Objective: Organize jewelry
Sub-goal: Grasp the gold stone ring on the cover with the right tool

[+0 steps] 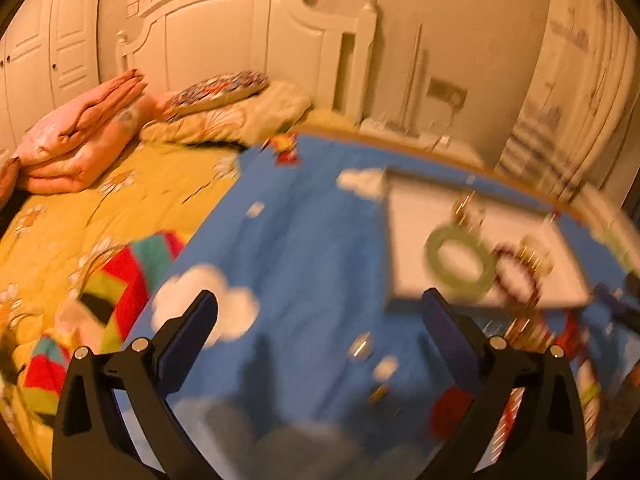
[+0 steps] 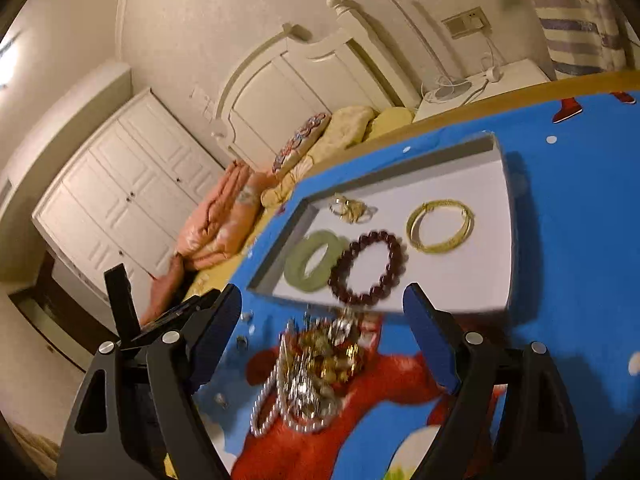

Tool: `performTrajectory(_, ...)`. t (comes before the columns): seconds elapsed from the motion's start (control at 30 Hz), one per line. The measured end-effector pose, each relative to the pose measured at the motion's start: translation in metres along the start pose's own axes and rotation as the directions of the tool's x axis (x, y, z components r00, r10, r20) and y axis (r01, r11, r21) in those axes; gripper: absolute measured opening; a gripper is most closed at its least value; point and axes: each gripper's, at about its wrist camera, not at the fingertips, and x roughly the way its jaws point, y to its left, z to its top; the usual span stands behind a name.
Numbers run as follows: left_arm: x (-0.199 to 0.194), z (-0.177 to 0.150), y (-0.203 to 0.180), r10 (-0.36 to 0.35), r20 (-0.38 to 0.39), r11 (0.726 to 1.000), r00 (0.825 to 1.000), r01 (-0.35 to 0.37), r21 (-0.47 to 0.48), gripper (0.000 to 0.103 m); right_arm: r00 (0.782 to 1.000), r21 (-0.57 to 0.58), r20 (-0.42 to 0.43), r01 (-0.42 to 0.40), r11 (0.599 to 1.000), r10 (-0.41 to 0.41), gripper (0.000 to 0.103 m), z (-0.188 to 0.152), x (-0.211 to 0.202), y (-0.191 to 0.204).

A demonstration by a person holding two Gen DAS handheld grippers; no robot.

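A white tray (image 2: pixel 460 184) lies on a blue cartoon cloth (image 2: pixel 568 240). In the tray are a green jade bangle (image 2: pixel 316 260), a dark red bead bracelet (image 2: pixel 368 268), a gold bangle (image 2: pixel 440 226) and some small gold pieces (image 2: pixel 352 208). Just before the tray's near edge sits a tangled jewelry pile (image 2: pixel 316 364) with a pearl strand (image 2: pixel 268 400). My right gripper (image 2: pixel 322 296) stands open above that pile, touching nothing. In the blurred left wrist view my left gripper (image 1: pixel 320 308) is open and empty over the cloth, left of the tray (image 1: pixel 420 208) and green bangle (image 1: pixel 460 260).
Small loose rings (image 1: pixel 360 346) lie on the cloth (image 1: pixel 300 240) near the left gripper. Beyond the table's left edge is a bed with a yellow quilt (image 1: pixel 80 200), folded pink blankets (image 1: pixel 80 136) and a white headboard (image 1: pixel 224 36). A white wardrobe (image 2: pixel 120 200) stands behind.
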Motion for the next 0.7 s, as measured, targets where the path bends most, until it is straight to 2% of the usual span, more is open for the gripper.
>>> performTrajectory(0.13,0.002,-0.022,0.015,0.014,-0.036,1.000,0.999,-0.014,0.000,0.100,0.999,-0.070,-0.029,0.027,0.997,-0.029,0.081,-0.014,0.003,0.020)
performTrajectory(0.23,0.004,-0.027,0.032,-0.033,-0.049,0.997,0.998,0.029,-0.077,0.100,0.997,-0.127,-0.060,0.032,0.991,-0.040,0.081,-0.027,0.011,0.037)
performTrajectory(0.33,0.013,-0.027,0.048,-0.098,-0.078,0.981,0.992,0.083,-0.173,0.100,0.993,-0.199,-0.103,0.033,0.980,-0.054,0.081,-0.039,0.025,0.056)
performTrajectory(0.43,0.012,-0.028,0.057,-0.145,-0.050,0.965,0.988,0.130,-0.229,0.100,0.986,-0.292,-0.152,0.025,0.956,-0.072,0.081,-0.054,0.041,0.081)
performTrajectory(0.53,0.012,-0.028,0.056,-0.141,-0.054,0.967,0.989,0.125,-0.223,0.100,0.979,-0.358,-0.192,-0.005,0.934,-0.068,0.081,-0.069,0.056,0.103)
performTrajectory(0.6,0.012,-0.027,0.054,-0.141,-0.056,0.967,0.988,0.125,-0.222,0.100,0.972,-0.412,-0.224,-0.030,0.911,-0.069,0.081,-0.079,0.065,0.118)
performTrajectory(0.7,0.011,-0.028,0.052,-0.149,-0.048,0.964,0.988,0.135,-0.231,0.100,0.961,-0.519,-0.249,-0.028,0.854,-0.120,0.081,-0.096,0.080,0.138)
